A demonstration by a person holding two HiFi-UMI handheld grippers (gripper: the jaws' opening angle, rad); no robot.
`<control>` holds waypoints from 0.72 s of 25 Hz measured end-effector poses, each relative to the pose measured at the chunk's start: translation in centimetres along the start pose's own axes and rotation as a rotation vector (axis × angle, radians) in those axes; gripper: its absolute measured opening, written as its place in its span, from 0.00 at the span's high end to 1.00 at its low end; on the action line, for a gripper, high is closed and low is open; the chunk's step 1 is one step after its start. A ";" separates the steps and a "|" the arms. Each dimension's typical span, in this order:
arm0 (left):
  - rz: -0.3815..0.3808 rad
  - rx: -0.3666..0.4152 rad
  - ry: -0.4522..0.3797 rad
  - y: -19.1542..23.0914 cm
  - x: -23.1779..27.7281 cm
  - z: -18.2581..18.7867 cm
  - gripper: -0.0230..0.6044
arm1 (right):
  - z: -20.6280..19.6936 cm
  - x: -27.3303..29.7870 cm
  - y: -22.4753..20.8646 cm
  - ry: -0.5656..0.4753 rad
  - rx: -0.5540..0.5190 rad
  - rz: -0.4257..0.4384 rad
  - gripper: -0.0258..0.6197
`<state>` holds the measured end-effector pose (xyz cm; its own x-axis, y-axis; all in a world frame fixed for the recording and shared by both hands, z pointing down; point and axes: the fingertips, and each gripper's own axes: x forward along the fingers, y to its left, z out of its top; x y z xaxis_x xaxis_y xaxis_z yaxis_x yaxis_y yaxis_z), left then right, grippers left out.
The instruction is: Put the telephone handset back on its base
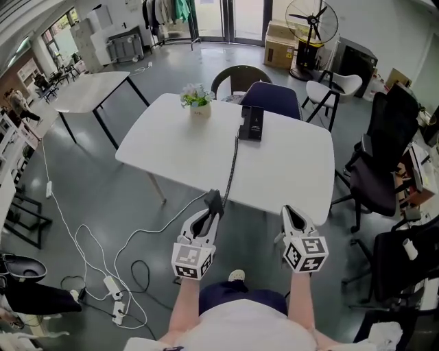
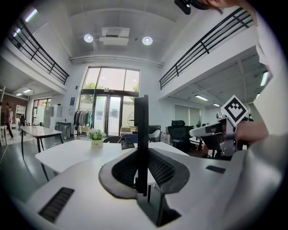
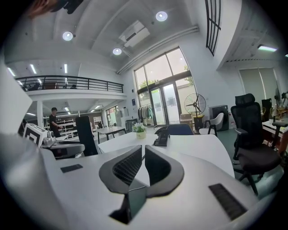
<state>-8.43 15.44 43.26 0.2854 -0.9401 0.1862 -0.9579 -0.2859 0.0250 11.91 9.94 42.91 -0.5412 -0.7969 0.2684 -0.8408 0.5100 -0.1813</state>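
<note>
The telephone handset (image 1: 214,201) is not on its base. We hold it up in the air, just off the near edge of the table (image 1: 288,164). It is black and stands straight up in our left gripper (image 1: 212,214). In the left gripper view, the fingers (image 2: 164,168) are clamped on the handset (image 2: 141,134) from both sides.

A dark cord (image 1: 232,170) runs from the handset across the table top to the base (image 1: 251,125). The base is black and sits at the far side of the table, well apart from the handset. A small white pot with a green plant (image 1: 198,101) stands near the base, to its left.

Our right gripper (image 1: 292,212) is in the air beside the left one, also just off the near edge of the table. In the right gripper view, its fingers (image 3: 155,166) are pressed close together with nothing between them.

Behind the table there is a dark blue chair (image 1: 271,99). A black fan (image 1: 312,20) stands farther back. On the grey floor to our left a white cable (image 1: 103,236) loops about and goes to a power strip (image 1: 113,291).
</note>
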 end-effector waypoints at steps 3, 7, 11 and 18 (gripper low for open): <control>-0.008 -0.010 -0.003 0.6 0.2 -0.1 0.85 | 0.0 0.6 0.4 0.002 -0.001 -0.003 0.89; -0.017 -0.030 0.009 1.2 0.5 -0.4 0.85 | -0.2 1.3 1.0 0.022 -0.001 0.000 0.89; -0.013 -0.053 0.006 1.7 0.9 -0.3 0.85 | -0.1 1.8 1.6 0.039 -0.019 0.017 0.89; -0.028 -0.044 0.010 2.2 2.2 -0.4 0.85 | -0.5 3.4 1.5 0.055 -0.014 0.029 0.89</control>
<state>-9.95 12.84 44.15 0.3119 -0.9300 0.1944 -0.9501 -0.3033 0.0736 8.85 8.19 44.06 -0.5649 -0.7627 0.3150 -0.8244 0.5378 -0.1764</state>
